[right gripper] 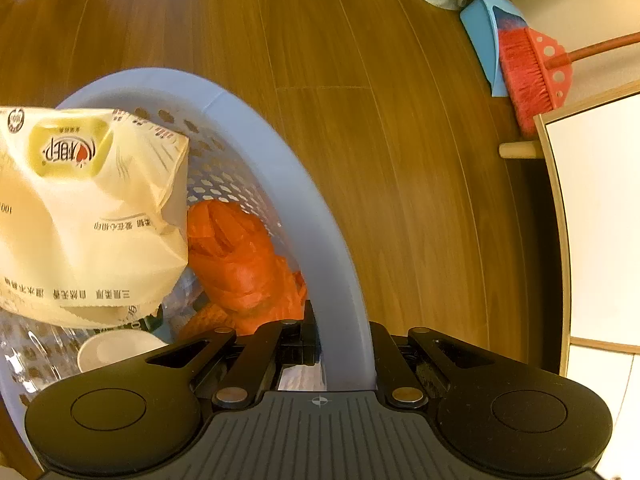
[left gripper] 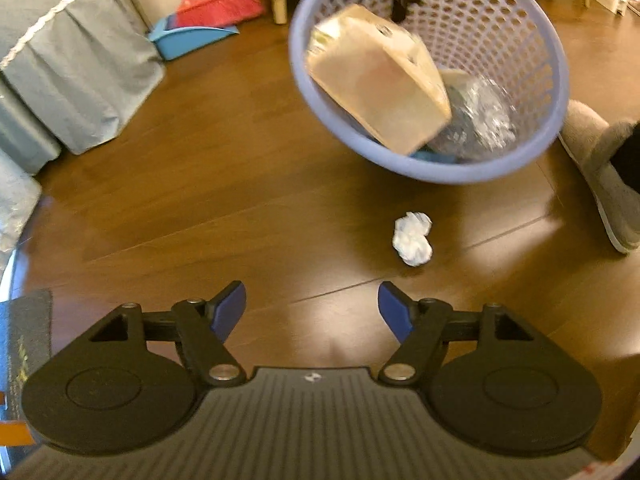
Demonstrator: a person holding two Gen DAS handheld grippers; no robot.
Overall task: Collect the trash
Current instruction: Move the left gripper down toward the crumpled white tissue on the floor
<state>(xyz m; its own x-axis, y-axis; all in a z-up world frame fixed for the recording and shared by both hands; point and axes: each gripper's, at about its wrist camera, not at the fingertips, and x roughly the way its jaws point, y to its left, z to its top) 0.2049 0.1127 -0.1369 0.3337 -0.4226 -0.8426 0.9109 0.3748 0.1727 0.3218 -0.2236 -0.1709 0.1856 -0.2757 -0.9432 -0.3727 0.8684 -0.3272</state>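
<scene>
The crumpled paper ball (left gripper: 413, 237) on the floor (left gripper: 240, 208) looks light and soft, best pinched across its middle; the left claw (left gripper: 312, 307) gapes wide above it. The right claw (right gripper: 344, 344) is clamped on the basket (right gripper: 340, 280) rim; the basket looks light but stiff.

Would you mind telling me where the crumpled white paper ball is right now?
In the left wrist view, the paper ball lies on the wooden floor, just ahead of the open left gripper and near the basket, outside it.

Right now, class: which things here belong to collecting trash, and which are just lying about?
Job: basket, tissue pack, orange bag, crumpled paper, left gripper, right gripper.
Lying about: broom, dustpan, slipper.
</scene>
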